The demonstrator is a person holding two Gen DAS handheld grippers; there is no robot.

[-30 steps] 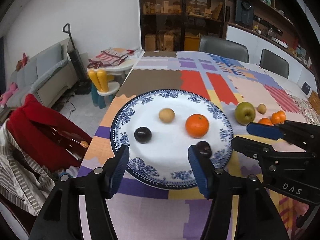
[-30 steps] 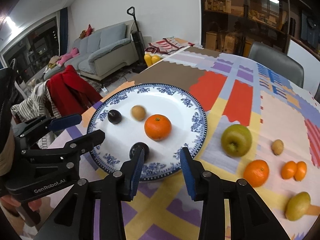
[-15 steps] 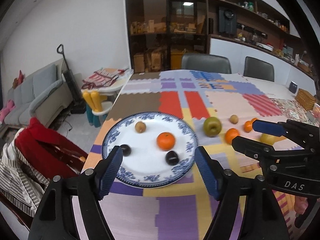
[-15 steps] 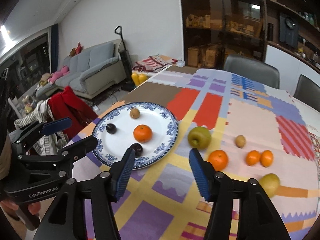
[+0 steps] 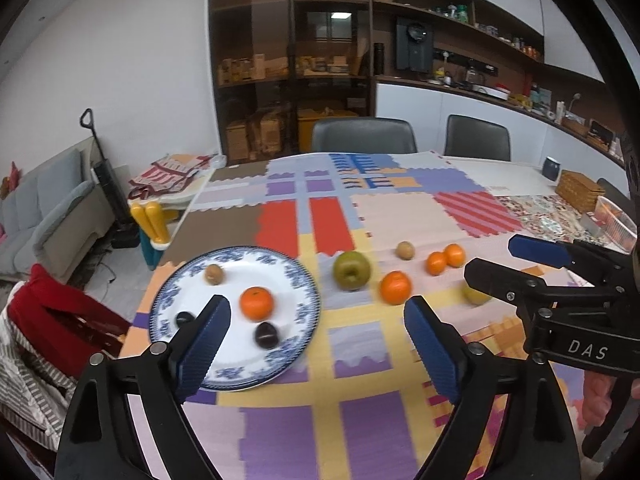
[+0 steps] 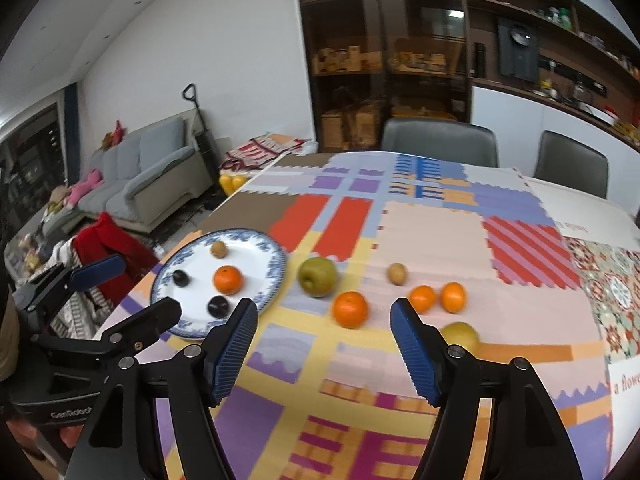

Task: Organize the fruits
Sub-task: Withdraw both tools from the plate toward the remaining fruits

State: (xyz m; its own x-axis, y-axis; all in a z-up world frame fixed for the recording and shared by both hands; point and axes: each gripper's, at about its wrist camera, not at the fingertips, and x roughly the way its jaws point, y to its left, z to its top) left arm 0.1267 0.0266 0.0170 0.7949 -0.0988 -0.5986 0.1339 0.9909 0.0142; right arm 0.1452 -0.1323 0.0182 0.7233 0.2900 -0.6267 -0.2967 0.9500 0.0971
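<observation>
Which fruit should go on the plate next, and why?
Probably the right gripper should reach for the orange just ahead of it: its jaws are opening with nothing between them, and that orange lies on the cloth near the plate.

Patchwork table [image 5: 360, 420] – plate [image 5: 304, 292] (fruit [image 5: 394, 288] beside).

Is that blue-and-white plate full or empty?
Neither: the plate holds four fruits, an orange, two dark plums and a small brown fruit, with bare white space left.
</observation>
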